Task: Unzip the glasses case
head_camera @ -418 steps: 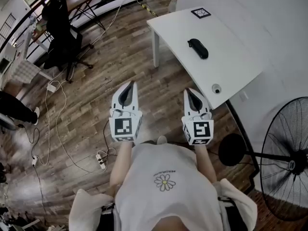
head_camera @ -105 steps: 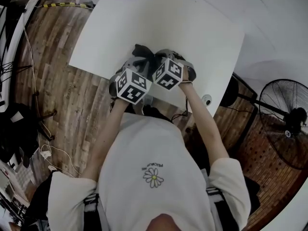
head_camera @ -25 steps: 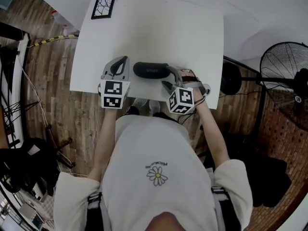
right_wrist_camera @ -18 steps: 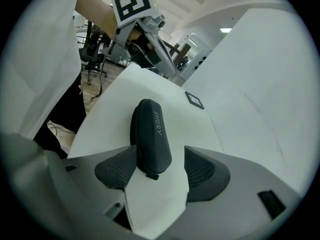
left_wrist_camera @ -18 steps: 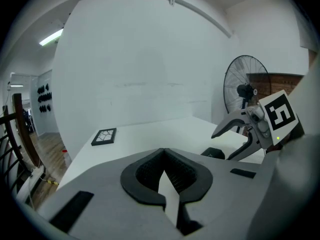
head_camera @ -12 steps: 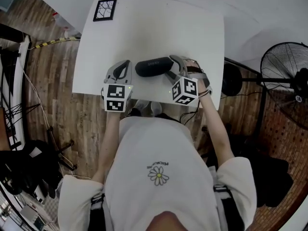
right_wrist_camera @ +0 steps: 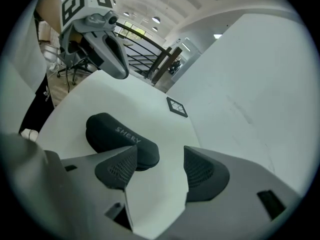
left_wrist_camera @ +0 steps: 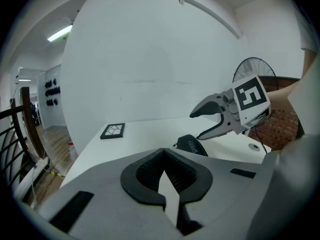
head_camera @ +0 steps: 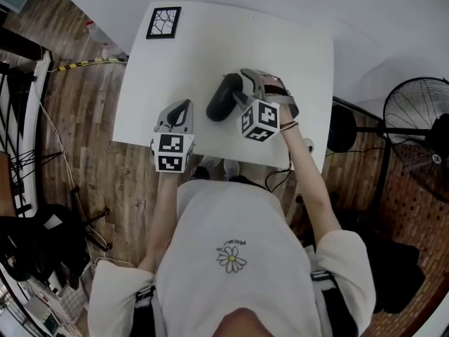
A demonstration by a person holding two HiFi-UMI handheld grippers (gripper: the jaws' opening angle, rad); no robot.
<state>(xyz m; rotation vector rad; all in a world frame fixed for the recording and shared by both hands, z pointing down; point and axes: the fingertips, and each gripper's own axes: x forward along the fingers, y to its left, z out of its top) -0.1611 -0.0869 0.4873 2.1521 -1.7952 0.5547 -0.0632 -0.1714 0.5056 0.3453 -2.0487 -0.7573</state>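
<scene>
Right tongs (right_wrist_camera: 160, 151) are spread open with nothing clamped. The black glasses case (right_wrist_camera: 117, 131) lies on the table just past their left-hand pad, and its rounded end pokes a little way into the gap without being pinched. Left tongs (left_wrist_camera: 163, 154) are closed on nothing, and the case sits a bit ahead of them and off to their right, so it's between the two tools.

Progress-wise, I'd say basically nothing is done yet. The case looks shut all the way round and neither tool has hold of it. There's a small light bit on the end of the case nearest the left tongs that could be the zip pull, but it's too small for me to swear to it. Still to do, as I read it: pin the case with one tool, catch the pull with the other, and run it round.

Room to work looks fine. The white table (head_camera: 280, 34) is bare beyond both tongs. The only other thing on it is a black-framed marker tile (head_camera: 163, 22), way out past the left tongs by the far corner. The tight spot is behind the left tongs, where the near table edge runs under their marker cube. The edge on the outer side of the right tongs is also fairly near. A floor fan (head_camera: 421, 118) stands off the table well out on that side.
</scene>
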